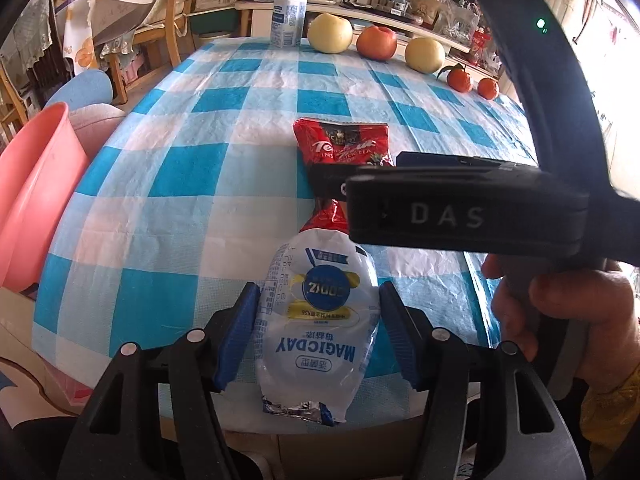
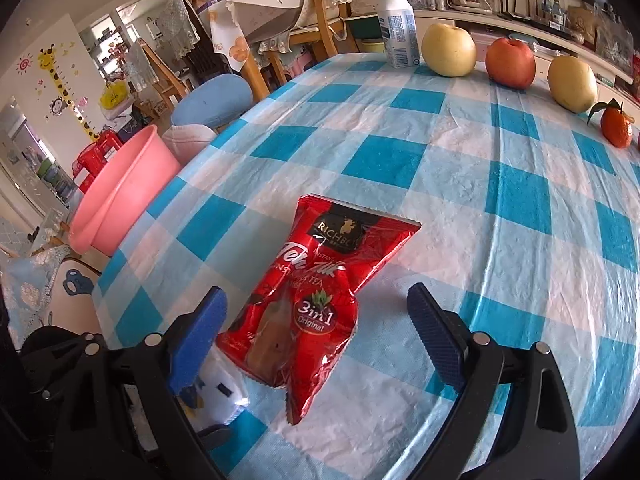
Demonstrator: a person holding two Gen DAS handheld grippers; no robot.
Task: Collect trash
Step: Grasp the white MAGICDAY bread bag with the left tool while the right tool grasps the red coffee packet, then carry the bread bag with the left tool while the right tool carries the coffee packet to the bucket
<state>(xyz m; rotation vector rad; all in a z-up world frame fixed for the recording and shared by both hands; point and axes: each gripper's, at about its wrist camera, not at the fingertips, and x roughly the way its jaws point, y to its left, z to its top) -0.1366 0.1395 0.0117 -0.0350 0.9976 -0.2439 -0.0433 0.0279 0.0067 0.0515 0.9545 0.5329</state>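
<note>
- A cluttered room with wooden chairs (image 2: pixel 320 36) surrounds a table (image 2: pixel 500 208) under a blue-and-white checked cloth.
- At its left edge stands a pink basin (image 2: pixel 120 200); its inside is hidden.
- Left gripper (image 1: pixel 318 328): jaws part open, blue pads just beside both flanks of a white pouch (image 1: pixel 316 332) printed "MAGICDAY"; whether they press it cannot be told.
- Beyond that pouch lies a red packet (image 2: pixel 316 296) reading "RICHBOY", "3in1 Original".
- Right gripper (image 2: pixel 316 340): jaws wide open, the packet's near end between them, clear of the right pad.
- Along the far edge: a white bottle (image 2: pixel 396 28), two yellow fruits (image 2: pixel 448 50), a red apple (image 2: pixel 511 62), tangerines (image 1: pixel 460 80).
</note>
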